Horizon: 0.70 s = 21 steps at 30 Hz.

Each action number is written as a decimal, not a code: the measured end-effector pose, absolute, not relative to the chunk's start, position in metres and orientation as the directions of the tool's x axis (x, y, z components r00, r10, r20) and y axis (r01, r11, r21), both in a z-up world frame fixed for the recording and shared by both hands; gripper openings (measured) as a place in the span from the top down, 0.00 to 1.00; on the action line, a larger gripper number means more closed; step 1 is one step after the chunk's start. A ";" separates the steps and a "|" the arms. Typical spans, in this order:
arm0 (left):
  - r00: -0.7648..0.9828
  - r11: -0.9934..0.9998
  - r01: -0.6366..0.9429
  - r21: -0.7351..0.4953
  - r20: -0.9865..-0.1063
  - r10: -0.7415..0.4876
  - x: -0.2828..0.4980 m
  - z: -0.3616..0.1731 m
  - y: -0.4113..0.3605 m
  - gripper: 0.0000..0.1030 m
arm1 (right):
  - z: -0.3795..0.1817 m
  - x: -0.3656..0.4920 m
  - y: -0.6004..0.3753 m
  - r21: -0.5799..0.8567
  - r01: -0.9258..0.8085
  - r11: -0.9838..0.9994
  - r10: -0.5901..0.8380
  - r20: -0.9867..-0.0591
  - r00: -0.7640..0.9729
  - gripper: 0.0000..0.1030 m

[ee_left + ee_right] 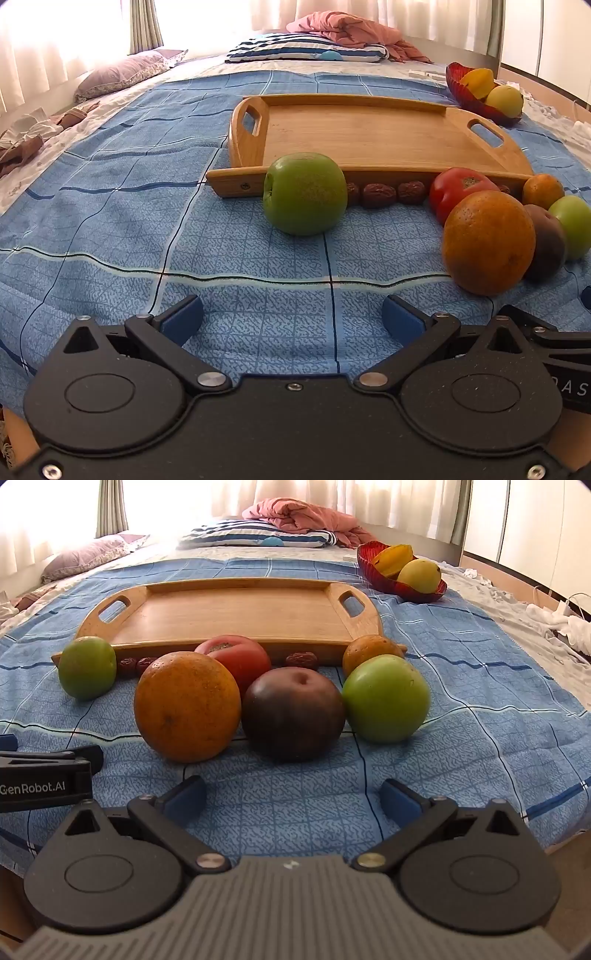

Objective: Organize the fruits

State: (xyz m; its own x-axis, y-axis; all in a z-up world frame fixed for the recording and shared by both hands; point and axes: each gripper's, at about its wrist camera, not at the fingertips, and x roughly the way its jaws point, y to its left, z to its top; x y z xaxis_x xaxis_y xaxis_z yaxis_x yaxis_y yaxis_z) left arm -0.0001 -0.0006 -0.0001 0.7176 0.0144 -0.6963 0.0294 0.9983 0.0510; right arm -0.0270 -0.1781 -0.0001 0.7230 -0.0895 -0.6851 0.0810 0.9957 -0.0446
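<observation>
Fruit lies on a blue checked bedspread in front of an empty wooden tray (pixel 369 136) (pixel 236 609). A green apple (pixel 304 194) (pixel 87 667) sits straight ahead of my open left gripper (pixel 293 317), well clear of its fingers. A large orange (pixel 186 706) (pixel 488 242), a dark plum-coloured fruit (pixel 292 712), a second green apple (pixel 386 698), a red tomato (pixel 236 657) and a small orange (pixel 369 653) cluster ahead of my open right gripper (pixel 293 797). Several red dates (pixel 388 194) line the tray's front edge.
A red glass bowl (pixel 373 570) (pixel 465 92) with yellow fruit stands at the far right behind the tray. Pillows and a pink blanket (pixel 343 29) lie at the head of the bed. The left gripper's body (pixel 44 779) shows at the right view's left edge.
</observation>
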 end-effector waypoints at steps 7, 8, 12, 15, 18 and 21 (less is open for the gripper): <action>0.720 0.999 0.028 0.047 -0.694 0.012 0.000 0.000 0.000 0.00 | 0.000 -0.027 -0.177 -0.043 0.074 0.996 -0.083 -0.687 0.721 0.00; 0.719 0.999 0.028 0.047 -0.695 0.013 0.000 0.000 0.000 0.00 | 0.000 -0.027 -0.177 -0.043 0.073 0.996 -0.082 -0.688 0.721 0.00; 0.719 0.999 0.028 0.047 -0.695 0.012 0.000 0.000 0.000 0.00 | 0.000 -0.029 -0.175 -0.052 0.082 0.995 -0.096 -0.680 0.727 0.00; 0.719 0.999 0.028 0.045 -0.695 0.012 0.000 0.000 0.000 0.00 | 0.000 -0.028 -0.176 -0.051 0.081 0.995 -0.095 -0.680 0.727 0.00; 0.719 0.999 0.028 0.046 -0.695 0.012 0.000 0.000 0.000 0.00 | 0.001 -0.028 -0.177 -0.053 0.081 0.995 -0.095 -0.680 0.727 0.00; 0.719 0.999 0.028 0.046 -0.695 0.012 0.000 0.000 0.000 0.00 | 0.001 -0.027 -0.177 -0.052 0.082 0.995 -0.095 -0.680 0.727 0.00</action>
